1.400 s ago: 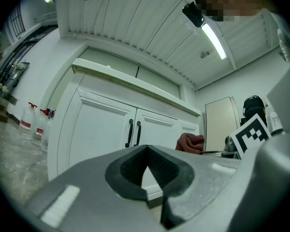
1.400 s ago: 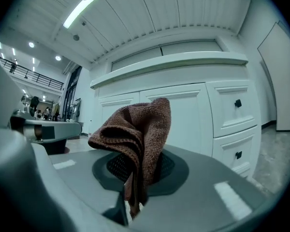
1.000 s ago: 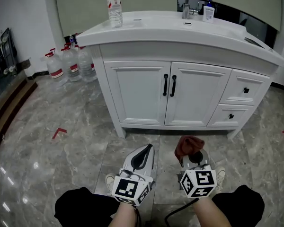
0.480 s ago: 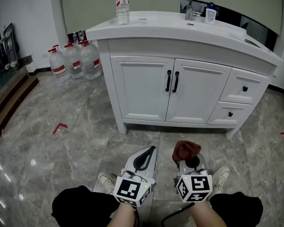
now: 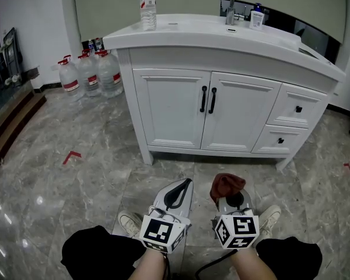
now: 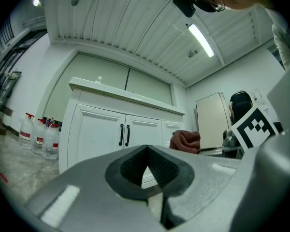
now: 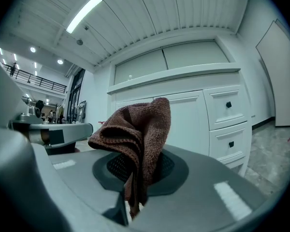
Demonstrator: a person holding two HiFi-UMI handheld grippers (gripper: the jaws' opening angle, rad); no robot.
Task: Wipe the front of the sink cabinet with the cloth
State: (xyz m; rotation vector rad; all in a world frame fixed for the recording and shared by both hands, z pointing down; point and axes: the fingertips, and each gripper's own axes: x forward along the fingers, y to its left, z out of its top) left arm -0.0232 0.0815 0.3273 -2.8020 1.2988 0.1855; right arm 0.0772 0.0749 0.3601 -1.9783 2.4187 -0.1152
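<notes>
Right gripper (image 7: 135,178) pinches my brown cloth (image 7: 137,129). Sink cabinet (image 5: 172,107) front stands straight ahead across the floor, well apart. Left gripper (image 5: 176,194) is closed and empty.

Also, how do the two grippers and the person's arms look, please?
Both the left gripper and the right gripper have light grey bodies with dark ridged pads. Each carries a white cube with black square markers. A black cable runs from the right one. No sleeves show; the person wears black trousers and light shoes.
</notes>
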